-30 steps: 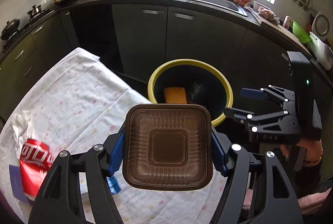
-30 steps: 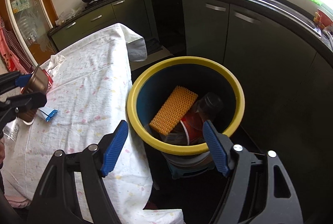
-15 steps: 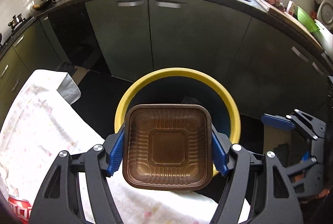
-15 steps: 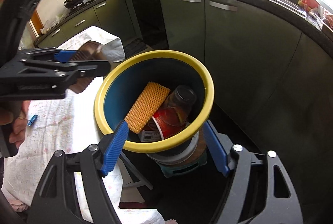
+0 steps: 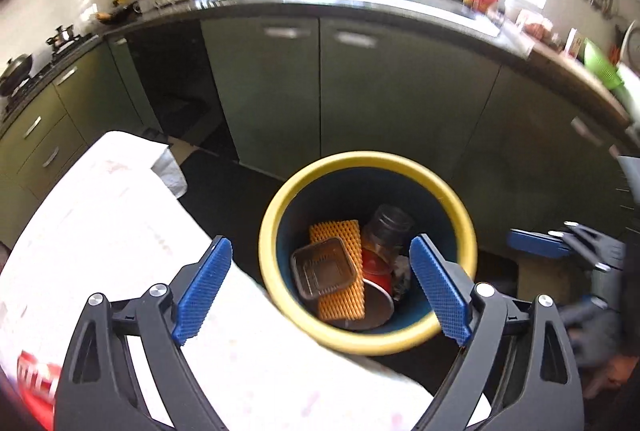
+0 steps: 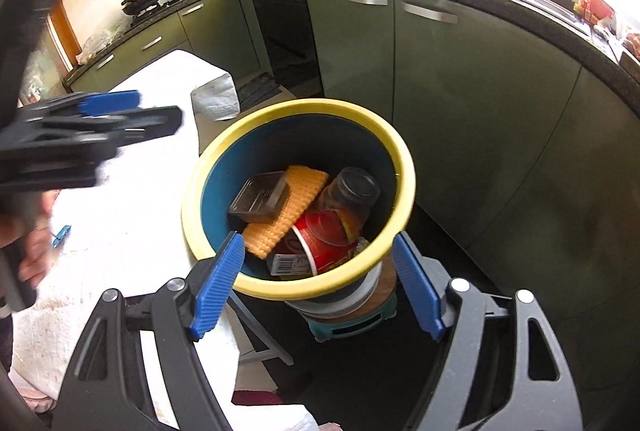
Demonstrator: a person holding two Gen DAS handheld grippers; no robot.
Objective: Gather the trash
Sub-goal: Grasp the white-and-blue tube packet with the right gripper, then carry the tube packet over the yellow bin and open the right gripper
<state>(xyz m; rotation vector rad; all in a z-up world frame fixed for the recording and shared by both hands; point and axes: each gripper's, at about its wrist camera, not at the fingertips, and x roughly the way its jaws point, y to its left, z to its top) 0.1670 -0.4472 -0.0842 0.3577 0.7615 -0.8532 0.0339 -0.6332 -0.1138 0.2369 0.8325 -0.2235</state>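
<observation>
The left gripper [image 5: 320,289] hangs above the yellow-rimmed blue trash bin [image 5: 460,215], its blue fingers [image 5: 202,291] opening wide with nothing between them. The right gripper's [image 6: 318,285] fingers stand wide beside the bin's rim, empty. Inside lie a brown square plastic tray [image 5: 324,269], an orange ridged sponge [image 5: 346,297], a glass jar [image 6: 352,199] and a red paper cup [image 6: 320,239]. A white-clothed counter [image 5: 104,215] adjoins the bin.
</observation>
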